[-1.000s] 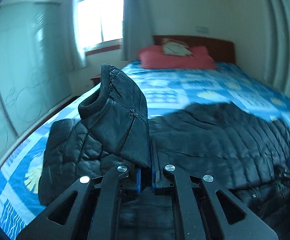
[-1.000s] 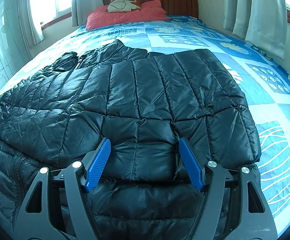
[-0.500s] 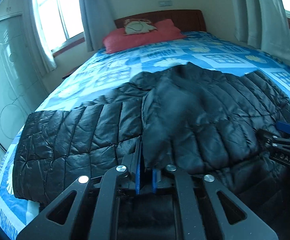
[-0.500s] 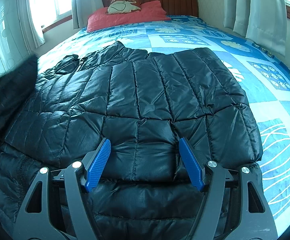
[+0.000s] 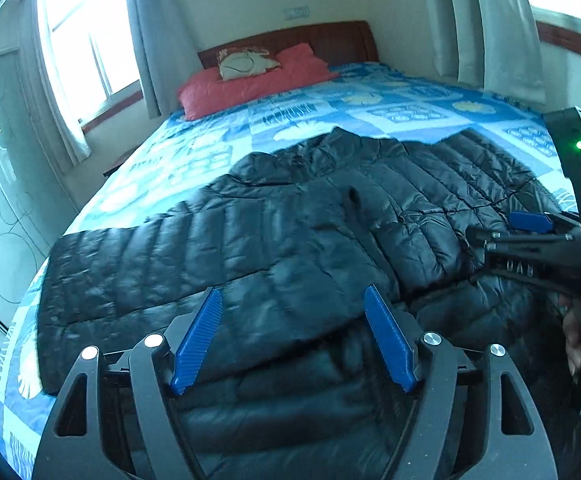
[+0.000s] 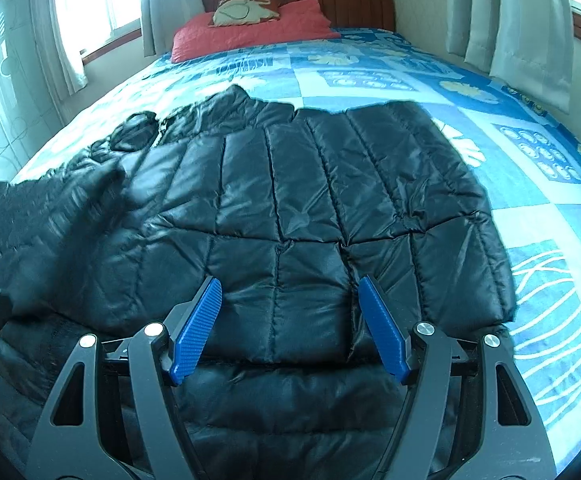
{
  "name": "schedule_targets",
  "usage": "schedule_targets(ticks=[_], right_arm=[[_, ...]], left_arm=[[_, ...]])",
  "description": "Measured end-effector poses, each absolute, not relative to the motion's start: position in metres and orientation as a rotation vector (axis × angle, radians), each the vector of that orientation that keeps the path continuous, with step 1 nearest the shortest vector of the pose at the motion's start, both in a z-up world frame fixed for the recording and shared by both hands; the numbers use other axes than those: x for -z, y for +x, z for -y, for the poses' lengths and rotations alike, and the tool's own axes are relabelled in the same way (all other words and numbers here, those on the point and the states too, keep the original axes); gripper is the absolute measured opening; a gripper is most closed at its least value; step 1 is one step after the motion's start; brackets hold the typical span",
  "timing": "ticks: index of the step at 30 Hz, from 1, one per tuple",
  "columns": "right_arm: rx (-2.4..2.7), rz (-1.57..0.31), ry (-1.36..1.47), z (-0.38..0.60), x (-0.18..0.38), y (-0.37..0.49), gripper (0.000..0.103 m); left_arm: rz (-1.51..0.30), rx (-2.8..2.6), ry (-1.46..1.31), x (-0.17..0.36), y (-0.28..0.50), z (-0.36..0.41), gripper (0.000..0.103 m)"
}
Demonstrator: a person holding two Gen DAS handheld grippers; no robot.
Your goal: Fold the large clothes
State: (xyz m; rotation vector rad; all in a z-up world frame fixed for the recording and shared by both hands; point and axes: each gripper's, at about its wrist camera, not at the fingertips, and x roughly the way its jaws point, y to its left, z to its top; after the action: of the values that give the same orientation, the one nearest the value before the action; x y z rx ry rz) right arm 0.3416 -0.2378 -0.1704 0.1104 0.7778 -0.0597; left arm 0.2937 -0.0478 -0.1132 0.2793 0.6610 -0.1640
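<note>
Lying across the foot end of the bed (image 6: 390,64), the black puffer jacket (image 6: 310,200) reaches its left edge. The left gripper (image 5: 290,336) is opening, pads clear of fabric; the right gripper (image 6: 290,320) hovers released above it.

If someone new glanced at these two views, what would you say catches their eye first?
The large black quilted puffer jacket dominates, spread flat across the blue patterned bedspread, with one sleeve laid over its body in the left wrist view. Next come the blue-padded fingers of the left gripper, opening just above the jacket with nothing pinched. At the head of the bed, a red pillow stands out against the dark wooden headboard.
</note>
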Motion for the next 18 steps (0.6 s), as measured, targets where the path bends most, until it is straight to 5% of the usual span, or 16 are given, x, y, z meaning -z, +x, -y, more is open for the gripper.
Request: schedule_targets(ticks=[12,13,14,18], right_arm=[[-0.166,-0.866,0.214,0.13,0.167,0.38,0.07],[-0.159,-0.861,0.182,0.121,0.168,0.382,0.054],[-0.165,-0.869,0.161,0.116,0.169,0.383,0.025],[-0.17,-0.821,0.12,0.116,0.153,0.374,0.017]], left_arm=[[-0.654,-0.067,0.154,0.104,0.277,-0.09,0.073],[-0.66,-0.084,0.139,0.105,0.277,-0.099,0.073],[-0.663,-0.096,0.129,0.105,0.277,-0.106,0.073],[-0.654,-0.132,0.093,0.102,0.278,-0.129,0.073]])
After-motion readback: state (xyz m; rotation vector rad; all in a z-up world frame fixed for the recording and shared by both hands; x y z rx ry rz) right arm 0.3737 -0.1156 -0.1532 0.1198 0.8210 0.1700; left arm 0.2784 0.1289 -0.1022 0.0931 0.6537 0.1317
